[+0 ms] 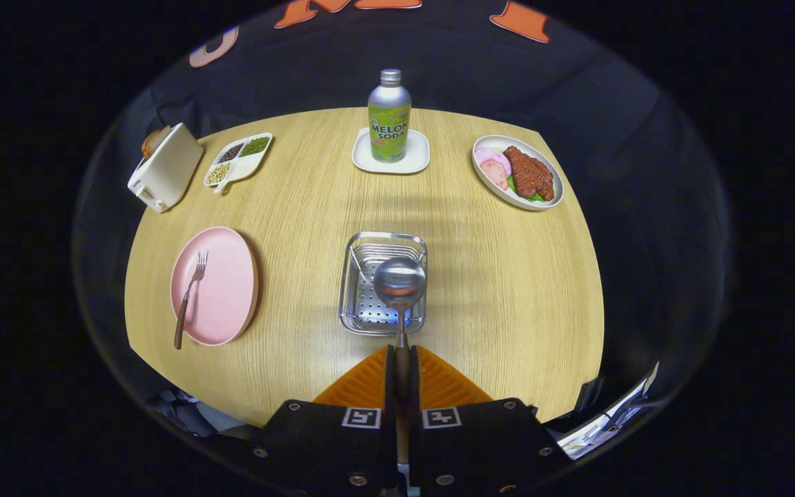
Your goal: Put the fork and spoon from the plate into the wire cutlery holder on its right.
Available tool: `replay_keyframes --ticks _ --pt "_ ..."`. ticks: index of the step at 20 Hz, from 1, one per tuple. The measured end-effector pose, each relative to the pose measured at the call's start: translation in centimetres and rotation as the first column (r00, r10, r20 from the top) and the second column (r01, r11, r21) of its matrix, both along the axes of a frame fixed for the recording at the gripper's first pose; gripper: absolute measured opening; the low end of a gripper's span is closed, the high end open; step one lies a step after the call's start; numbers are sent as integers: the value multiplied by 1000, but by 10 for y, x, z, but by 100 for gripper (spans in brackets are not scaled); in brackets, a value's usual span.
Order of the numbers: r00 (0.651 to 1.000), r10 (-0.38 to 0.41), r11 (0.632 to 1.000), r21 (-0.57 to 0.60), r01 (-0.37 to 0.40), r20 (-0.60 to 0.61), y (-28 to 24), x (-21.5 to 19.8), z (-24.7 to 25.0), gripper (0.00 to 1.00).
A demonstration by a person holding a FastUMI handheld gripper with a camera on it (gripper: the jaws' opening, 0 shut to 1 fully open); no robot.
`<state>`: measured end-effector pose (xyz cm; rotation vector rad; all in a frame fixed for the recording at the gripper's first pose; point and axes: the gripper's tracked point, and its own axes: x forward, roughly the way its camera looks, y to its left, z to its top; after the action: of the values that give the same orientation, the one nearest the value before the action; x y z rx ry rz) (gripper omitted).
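Steel spoon point(399, 283) sits clamped in the hand-held gripper point(401, 359), its bowl ahead over the wire holder point(352, 290).

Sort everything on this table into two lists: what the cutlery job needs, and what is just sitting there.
Needed: spoon, clamped in the gripper above the wire cutlery holder; fork lying on the pink plate.

Just sitting there: toaster, divided snack dish, soda bottle on its coaster, plate of food.
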<state>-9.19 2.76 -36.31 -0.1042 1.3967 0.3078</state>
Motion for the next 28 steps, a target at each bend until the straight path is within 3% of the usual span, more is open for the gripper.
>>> replay_keyframes --ticks 9,13,17,21,25,28 --pt "999 -42 999 34 41 33 12 22 -5 10" --pt "980 -121 990 90 107 159 11 48 21 9" --pt "930 -163 983 138 124 330 4 77 64 11" --pt "840 -227 968 210 139 492 1 102 114 18" --pt "715 -269 958 259 127 645 1 117 165 33" --pt "613 -325 940 317 125 720 5 123 203 35"
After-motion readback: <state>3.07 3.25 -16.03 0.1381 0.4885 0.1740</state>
